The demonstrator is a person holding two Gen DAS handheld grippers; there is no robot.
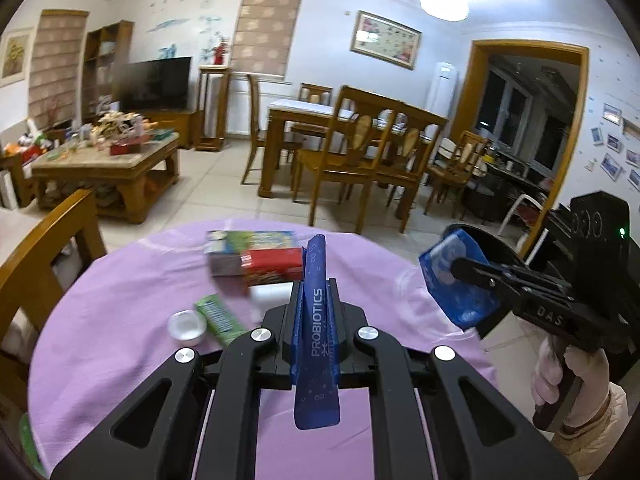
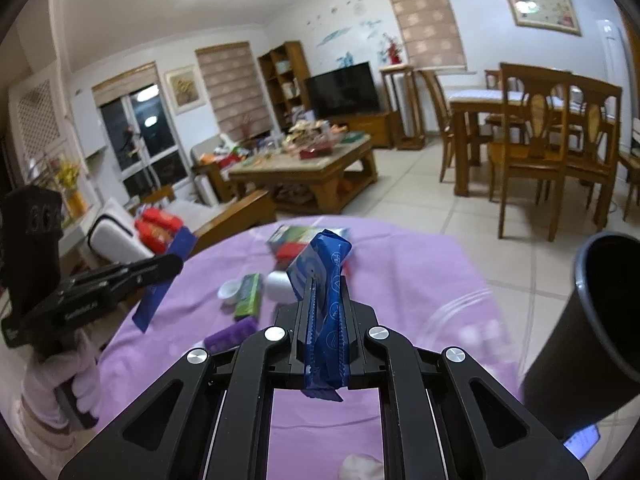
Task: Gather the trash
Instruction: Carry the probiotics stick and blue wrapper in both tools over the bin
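Left hand-held gripper (image 1: pixel 316 300): jaws closed tight on one long dark-blue sachet (image 1: pixel 318 332) printed "PROBIOTICS", which stands between them and runs out past both ends, held above the counter (image 1: pixel 120 320). Right hand-held gripper (image 2: pixel 326 304): jaws likewise clamped on one crumpled blue wrapper (image 2: pixel 322 264), also lifted clear of the counter; a gloved hand (image 1: pixel 560 372) grips its handle. Counter: round, draped in a lilac cloth. Lying on it, in a loose group near the middle: one green-and-blue box (image 1: pixel 248 240) with one red box (image 1: pixel 272 266) beside it, one white cylindrical item (image 1: pixel 270 294), one small white lid-like dish (image 1: pixel 186 326), one green packet (image 1: pixel 218 314), and one purple packet (image 2: pixel 232 338). One black bin (image 2: pixel 588 340) stands off the counter's right edge; its inside is dark and its contents cannot be told.
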